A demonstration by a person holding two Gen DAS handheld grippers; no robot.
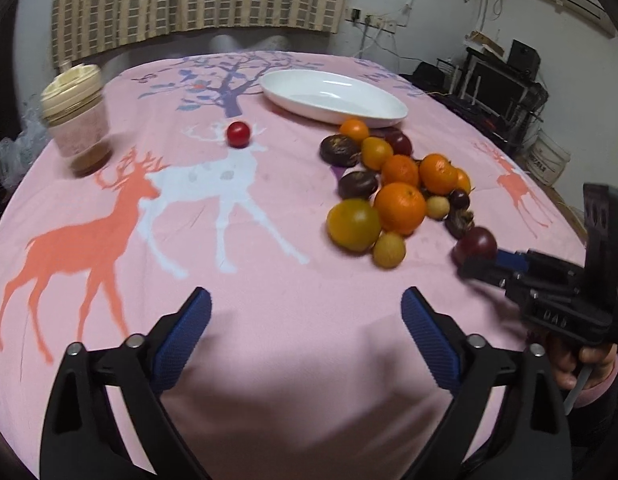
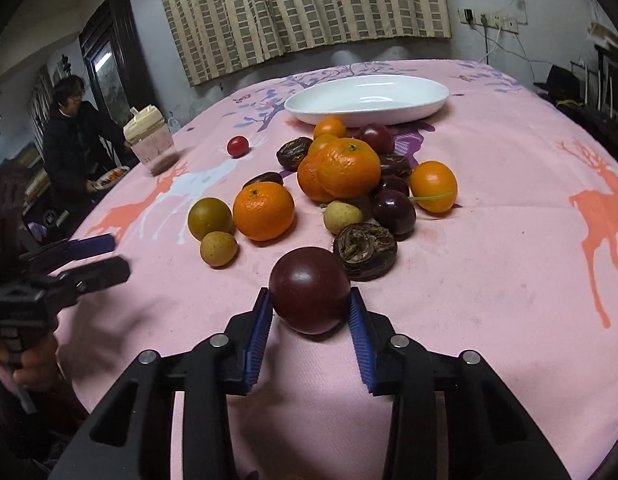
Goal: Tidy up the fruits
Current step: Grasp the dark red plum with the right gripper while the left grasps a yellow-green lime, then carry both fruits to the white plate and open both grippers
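Note:
A pile of oranges (image 2: 264,210), dark purple fruits and small yellow fruits (image 2: 218,248) lies on the pink tablecloth in front of a white oval dish (image 2: 367,100). My right gripper (image 2: 309,304) is shut on a dark purple round fruit (image 2: 309,290) at the near edge of the pile; it also shows in the left wrist view (image 1: 475,243). My left gripper (image 1: 305,312) is open and empty over bare cloth, left of the pile. A lone red fruit (image 1: 238,134) lies apart to the left.
A lidded jar (image 1: 77,118) stands at the table's far left. A person (image 2: 71,136) stands beyond the left edge holding a plate. Shelves and electronics (image 1: 505,80) stand past the right edge.

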